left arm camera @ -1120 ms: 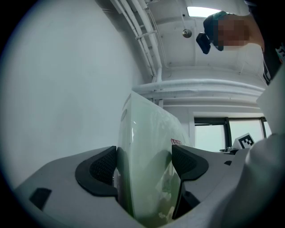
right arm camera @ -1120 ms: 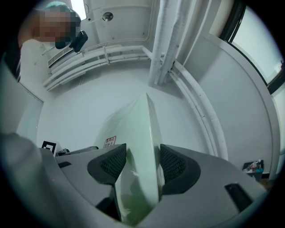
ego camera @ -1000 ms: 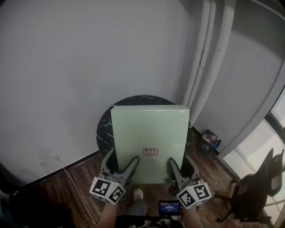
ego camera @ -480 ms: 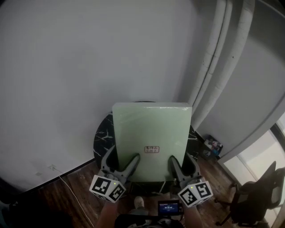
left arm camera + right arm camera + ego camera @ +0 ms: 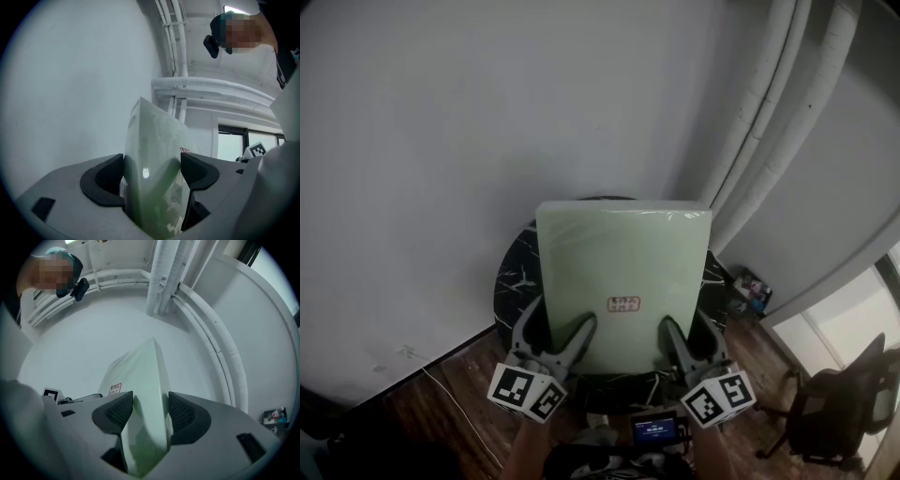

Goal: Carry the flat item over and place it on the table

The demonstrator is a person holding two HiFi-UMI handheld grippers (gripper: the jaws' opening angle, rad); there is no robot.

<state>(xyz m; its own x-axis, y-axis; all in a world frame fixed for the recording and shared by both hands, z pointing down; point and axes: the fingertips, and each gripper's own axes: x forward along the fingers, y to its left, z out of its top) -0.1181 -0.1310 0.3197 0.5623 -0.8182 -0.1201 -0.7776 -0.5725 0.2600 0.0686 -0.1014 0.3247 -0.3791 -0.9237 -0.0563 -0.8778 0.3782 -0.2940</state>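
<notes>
A pale green flat slab (image 5: 623,272) wrapped in clear film, with a small label (image 5: 623,303), is held up in front of me over a round black marbled table (image 5: 511,281). My left gripper (image 5: 555,330) is shut on the slab's near left edge, my right gripper (image 5: 682,330) on its near right edge. In the left gripper view the slab (image 5: 154,164) stands edge-on, pinched between both pads (image 5: 108,176). Over in the right gripper view the slab (image 5: 147,394) is likewise clamped between the pads (image 5: 180,413). The slab hides most of the tabletop.
A grey wall (image 5: 487,112) stands right behind the table. White pipes (image 5: 778,103) run up the corner at right. A black office chair (image 5: 830,412) sits at lower right on the wood floor (image 5: 459,412), where a thin white cable (image 5: 441,394) lies. A person's foot (image 5: 598,420) shows below.
Over the last second the view has tilted and the slab has risen slightly against the table, covering more of it. Both grippers keep their hold on the slab's near edge.
</notes>
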